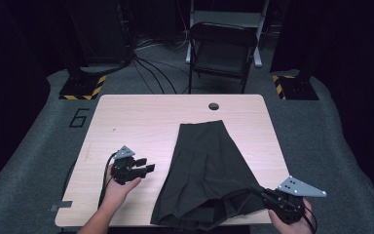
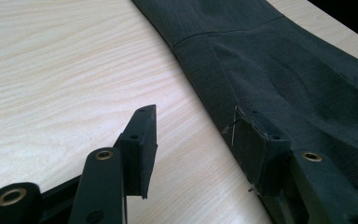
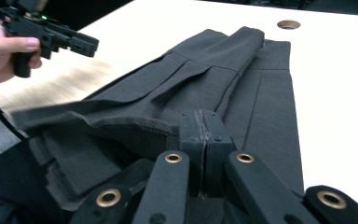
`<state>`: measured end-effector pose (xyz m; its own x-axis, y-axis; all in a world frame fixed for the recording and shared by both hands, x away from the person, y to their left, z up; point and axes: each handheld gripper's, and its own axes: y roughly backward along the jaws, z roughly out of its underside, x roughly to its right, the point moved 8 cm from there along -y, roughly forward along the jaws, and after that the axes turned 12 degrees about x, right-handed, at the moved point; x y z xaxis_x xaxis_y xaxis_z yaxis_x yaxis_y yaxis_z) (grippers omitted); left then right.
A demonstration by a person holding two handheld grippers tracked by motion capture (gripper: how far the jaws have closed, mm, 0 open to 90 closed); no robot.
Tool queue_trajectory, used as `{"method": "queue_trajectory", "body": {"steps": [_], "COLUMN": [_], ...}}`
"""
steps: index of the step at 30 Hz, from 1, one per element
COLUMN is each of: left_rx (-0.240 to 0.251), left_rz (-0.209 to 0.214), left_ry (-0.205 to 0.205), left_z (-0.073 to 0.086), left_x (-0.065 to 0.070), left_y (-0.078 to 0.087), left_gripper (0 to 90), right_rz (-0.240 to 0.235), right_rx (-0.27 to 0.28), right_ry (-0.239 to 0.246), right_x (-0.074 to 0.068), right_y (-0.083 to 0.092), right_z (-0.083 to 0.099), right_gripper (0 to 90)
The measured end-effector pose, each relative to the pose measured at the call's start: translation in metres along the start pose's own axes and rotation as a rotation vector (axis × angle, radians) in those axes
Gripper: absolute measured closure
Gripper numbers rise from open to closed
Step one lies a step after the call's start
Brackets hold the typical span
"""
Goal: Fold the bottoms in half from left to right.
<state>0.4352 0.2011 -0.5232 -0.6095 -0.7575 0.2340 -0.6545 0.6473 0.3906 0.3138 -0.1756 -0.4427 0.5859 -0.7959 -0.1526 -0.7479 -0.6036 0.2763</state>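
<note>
A dark pleated skirt [image 1: 204,161] lies along the middle of the pale wooden table [image 1: 136,117], waistband toward the far side. At the table's front right corner my right gripper [image 1: 257,191] is shut on the skirt's hem, which is drawn toward that corner. In the right gripper view the pads [image 3: 204,135] press together, with the skirt [image 3: 223,60] bunched just beyond them. My left gripper [image 1: 147,165] rests left of the skirt, open, with only bare table [image 2: 51,70] between its jaws [image 2: 196,116]. Its right jaw overlaps the skirt's edge [image 2: 284,60]. The left gripper [image 3: 81,44] also appears far left in the right gripper view.
A round cable hole [image 1: 214,106] sits near the table's far edge. A folding chair [image 1: 221,46] stands beyond the table, with cables on the floor beside it. Yellow-and-black striped stand bases [image 1: 83,87] flank the far corners. A grey tape strip [image 1: 61,206] marks the front left corner.
</note>
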Motion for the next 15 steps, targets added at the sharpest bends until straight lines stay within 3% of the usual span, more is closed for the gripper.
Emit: {"method": "queue_trajectory", "body": {"steps": [5, 9, 15], "left_rx": [-0.005, -0.008, 0.005], "left_rz": [0.008, 0.003, 0.002], "left_ry": [-0.01, -0.009, -0.003], "left_z": [0.0, 0.0, -0.001], "left_x": [0.003, 0.003, 0.001], "left_y": [-0.002, -0.001, 0.002], "left_gripper": [49.9, 49.9, 49.8], "right_rz": [0.001, 0.007, -0.018], "right_rx": [0.046, 0.023, -0.041], "right_ry": [-0.026, -0.017, -0.031], "right_x": [0.001, 0.003, 0.002], "right_y": [0.003, -0.008, -0.05], "right_z": [-0.007, -0.004, 0.011], "right_gripper": [78.0, 75.8, 71.5]}}
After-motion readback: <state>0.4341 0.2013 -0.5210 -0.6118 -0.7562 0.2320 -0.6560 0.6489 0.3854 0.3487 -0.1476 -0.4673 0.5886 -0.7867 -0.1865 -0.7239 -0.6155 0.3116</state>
